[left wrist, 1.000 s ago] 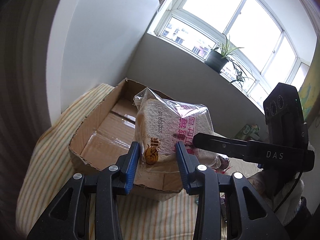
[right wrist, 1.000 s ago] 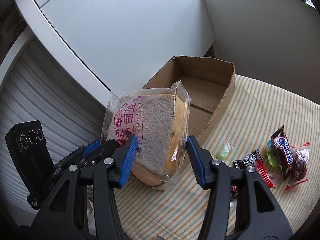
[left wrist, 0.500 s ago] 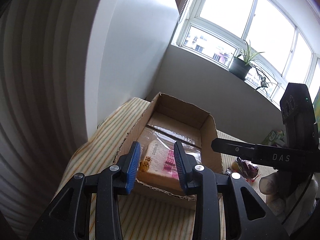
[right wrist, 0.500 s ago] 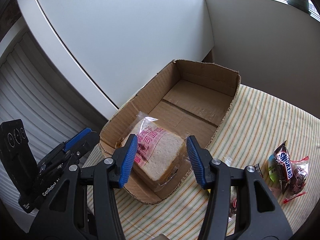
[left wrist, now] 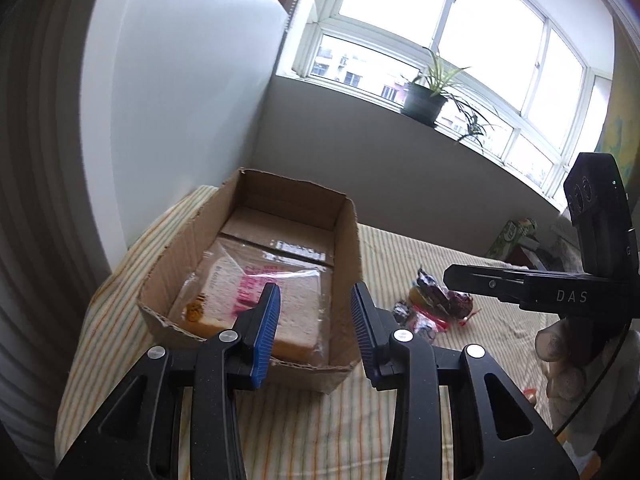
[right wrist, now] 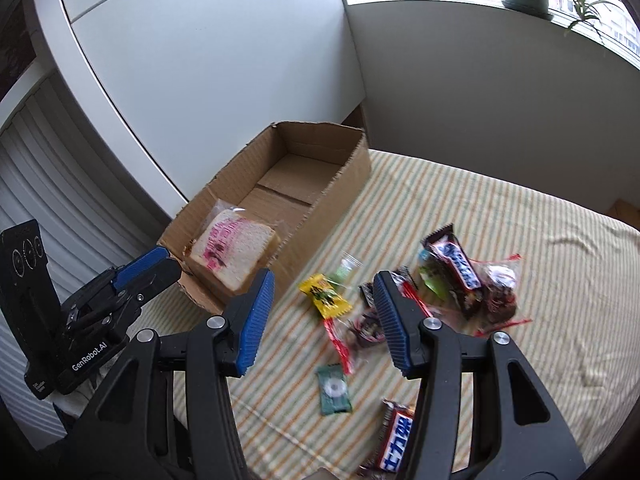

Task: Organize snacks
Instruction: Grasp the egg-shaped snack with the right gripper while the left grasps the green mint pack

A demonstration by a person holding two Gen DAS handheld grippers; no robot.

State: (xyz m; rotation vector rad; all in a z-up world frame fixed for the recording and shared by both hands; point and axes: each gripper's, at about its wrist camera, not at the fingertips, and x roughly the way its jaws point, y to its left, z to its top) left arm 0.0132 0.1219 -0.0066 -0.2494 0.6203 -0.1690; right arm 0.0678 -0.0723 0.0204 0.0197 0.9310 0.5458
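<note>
**A:** Where do things stand?

**B:** The bagged sliced bread [right wrist: 234, 252] lies flat in the near end of the cardboard box [right wrist: 344, 188], at the counter's [right wrist: 520, 240] far left corner. Your left gripper [left wrist: 316, 292] hangs above that end. Its jaws are easing apart, with nothing between them. Your right gripper [right wrist: 323, 278] is released and empty over the loose snacks mid-counter.

**A:** So what should I take next?

**B:** I'd say one wrapper from the heap. The yellow packet [right wrist: 326, 296] lies just under your right jaws and a little apart from the rest, so it looks the cleanest pick. Come straight down and pinch across its narrow width. Keep the red strip [right wrist: 340, 344] beside it out of the grip. Set it in the box's bare far half rather than on the bread.

**A:** Can you read any of the labels?

**B:** The brown bar [right wrist: 458, 264] says "SNICKERS". The bar at the near edge [right wrist: 396, 440] carries blue Chinese characters. The bread's pink print is too blurred to read. The grippers read "GenRobot.AI" on the left and "DAS" on the right.
</note>
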